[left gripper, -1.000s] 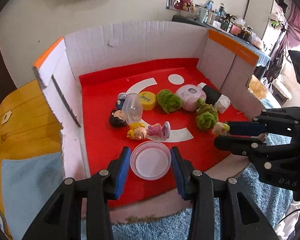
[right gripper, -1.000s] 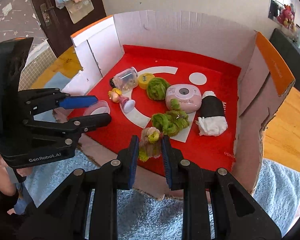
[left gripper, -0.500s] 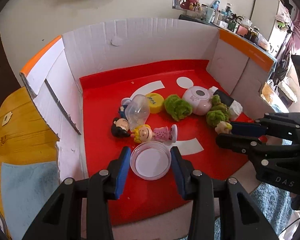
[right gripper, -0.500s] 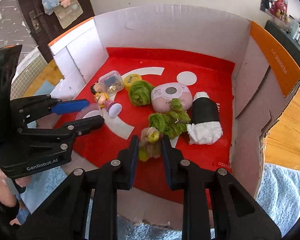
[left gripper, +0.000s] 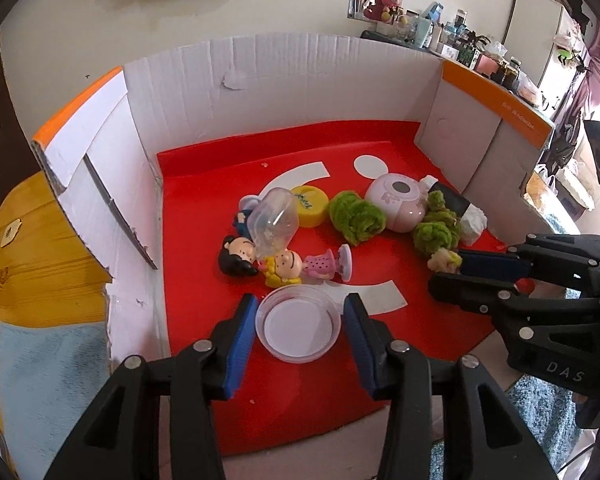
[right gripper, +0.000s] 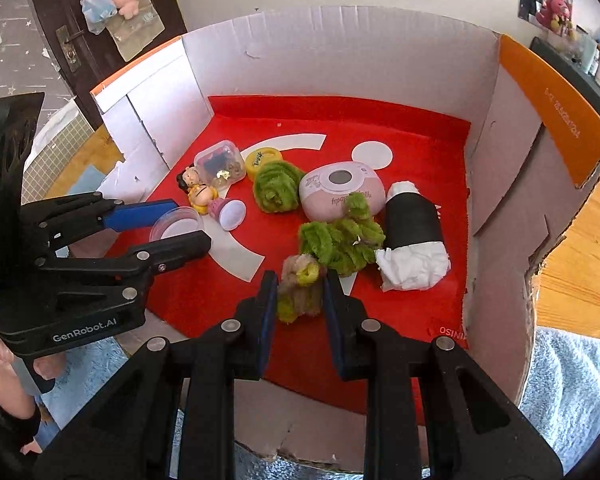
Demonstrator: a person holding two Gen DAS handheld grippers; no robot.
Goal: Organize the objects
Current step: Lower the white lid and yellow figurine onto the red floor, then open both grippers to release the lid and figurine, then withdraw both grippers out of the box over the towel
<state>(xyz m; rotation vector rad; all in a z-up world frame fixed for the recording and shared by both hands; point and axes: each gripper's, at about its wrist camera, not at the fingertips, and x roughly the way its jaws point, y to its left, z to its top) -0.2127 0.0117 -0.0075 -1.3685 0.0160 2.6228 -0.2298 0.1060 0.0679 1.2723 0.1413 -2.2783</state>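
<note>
Both our grippers have advanced into the red-floored cardboard box point(left gripper: 380, 92): left gripper point(left gripper: 300, 322) clamps a clear round plastic lid point(left gripper: 299, 323), right gripper point(right gripper: 300, 294) pinches a fuzzy yellow-green pipe-cleaner bundle point(right gripper: 300, 288); the slick lid could slip.

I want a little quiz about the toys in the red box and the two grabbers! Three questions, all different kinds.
1. True or false: the left gripper holds the clear lid.
2. What is between the right gripper's fingers? A) yellow cap B) fuzzy toy C) pink case
3. Fill in: the doll in the pink dress is ____ (standing / lying down) on the box floor.

Key:
1. True; the fingers sit against both sides of the lid.
2. B; the fuzzy toy is pinched there. The yellow cap and pink case lie further back.
3. Lying down.
</note>
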